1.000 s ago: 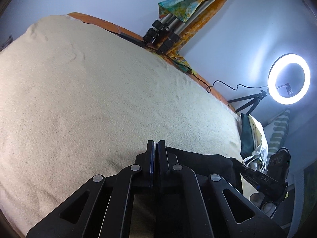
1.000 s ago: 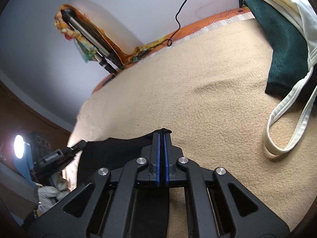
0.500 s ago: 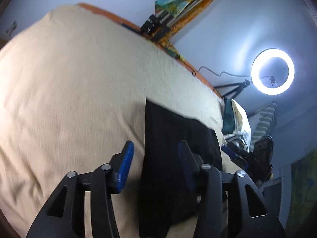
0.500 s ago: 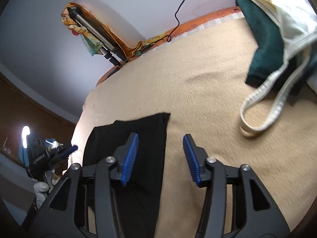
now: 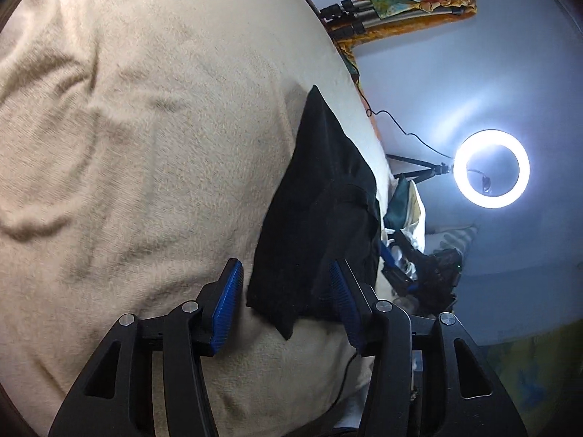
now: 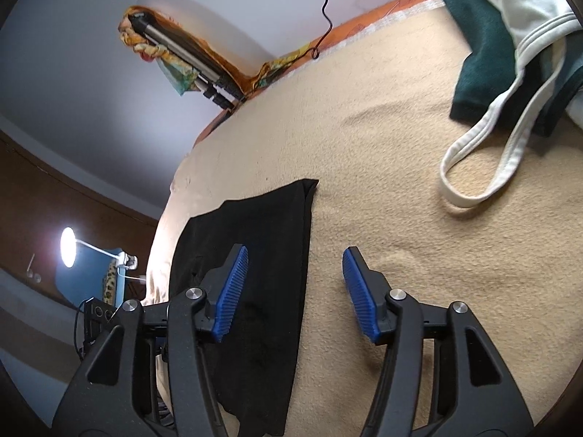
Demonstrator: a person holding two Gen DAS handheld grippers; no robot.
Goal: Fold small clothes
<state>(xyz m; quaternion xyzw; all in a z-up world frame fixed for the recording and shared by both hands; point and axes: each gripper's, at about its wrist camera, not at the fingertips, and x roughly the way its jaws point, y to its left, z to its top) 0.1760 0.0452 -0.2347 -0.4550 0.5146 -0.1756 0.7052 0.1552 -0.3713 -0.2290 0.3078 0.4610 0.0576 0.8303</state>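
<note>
A black garment (image 5: pixel 320 211) lies folded flat on the beige blanket (image 5: pixel 145 145); it also shows in the right wrist view (image 6: pixel 255 255). My left gripper (image 5: pixel 286 298) is open and empty, held over the garment's near corner. My right gripper (image 6: pixel 295 287) is open and empty, straddling the garment's right edge a little above it. The other gripper (image 5: pixel 397 273) shows past the garment in the left wrist view.
A dark green cloth (image 6: pixel 484 47) and a white garment with looped straps (image 6: pixel 484 138) lie at the far right of the blanket. A ring light (image 5: pixel 492 169) on a stand is beyond the bed. Folded tripods (image 6: pixel 189 65) lean on the wall.
Both grippers were shut on the black garment a second ago. They have opened, let it go flat on the blanket, and lifted back from it.
</note>
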